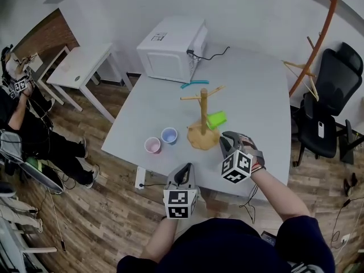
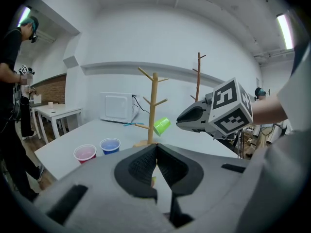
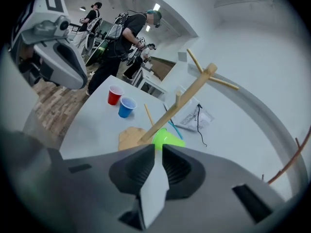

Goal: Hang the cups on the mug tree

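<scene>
A wooden mug tree [image 1: 203,116] stands near the middle of the grey table [image 1: 256,95]. A green cup [image 1: 216,119] hangs on one of its lower pegs, on the right side. A pink cup [image 1: 152,145] and a blue cup [image 1: 169,135] stand upright to the left of the tree's base. My right gripper [image 1: 227,137] hovers just in front of the green cup [image 3: 167,139]; its jaws are nearly together with a thin gap and hold nothing. My left gripper [image 1: 185,170] is shut and empty at the table's near edge, below the two cups [image 2: 85,153].
A white microwave [image 1: 172,48] sits at the table's back with a teal stick [image 1: 194,84] in front of it. A black office chair [image 1: 330,107] stands to the right, a small white table [image 1: 79,67] and a seated person [image 1: 23,124] to the left.
</scene>
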Motion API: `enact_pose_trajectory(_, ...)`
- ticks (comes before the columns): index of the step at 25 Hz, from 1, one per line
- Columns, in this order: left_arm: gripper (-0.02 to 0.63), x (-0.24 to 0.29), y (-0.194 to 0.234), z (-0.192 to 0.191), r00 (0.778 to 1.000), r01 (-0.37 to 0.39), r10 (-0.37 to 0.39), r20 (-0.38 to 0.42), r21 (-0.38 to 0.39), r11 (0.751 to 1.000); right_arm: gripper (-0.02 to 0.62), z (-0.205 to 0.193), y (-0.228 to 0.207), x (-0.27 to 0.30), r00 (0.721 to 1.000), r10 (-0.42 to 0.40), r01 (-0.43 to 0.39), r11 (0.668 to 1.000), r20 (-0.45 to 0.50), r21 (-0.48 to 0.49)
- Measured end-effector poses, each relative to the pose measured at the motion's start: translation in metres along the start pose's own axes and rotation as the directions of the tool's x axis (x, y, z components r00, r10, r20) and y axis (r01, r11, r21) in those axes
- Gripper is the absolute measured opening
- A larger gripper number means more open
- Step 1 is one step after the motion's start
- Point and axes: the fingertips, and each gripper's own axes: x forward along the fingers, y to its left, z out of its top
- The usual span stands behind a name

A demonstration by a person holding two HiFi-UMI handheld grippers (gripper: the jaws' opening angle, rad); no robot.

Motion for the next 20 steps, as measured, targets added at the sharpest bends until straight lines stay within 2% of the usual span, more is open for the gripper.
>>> enact_pose_trajectory(9, 0.020, -0.017, -0.016, -0.008, 1.000, -0.011, 0.012, 0.010, -0.010, 1.000, 0.040, 0.005, 0.025, -0.037, 0.997, 0.036, -0.046, 0.988, 0.067, 0.150)
enact_pose_trajectory(15, 0.020, -0.029, -0.027, -0.014, 1.000, -0.017, 0.018, 0.015, -0.023, 1.000, 0.034, 0.007, 0.037, -0.068, 0.991, 0.030, -0.065, 0.959, 0.128, 0.277)
enact_pose_trajectory(20, 0.020, -0.040, -0.037, -0.022, 1.000, -0.020, 0.021, 0.013, -0.023, 1.000, 0.032, 0.005, 0.047, -0.091, 0.986, 0.011, -0.067, 0.938, 0.164, 0.340)
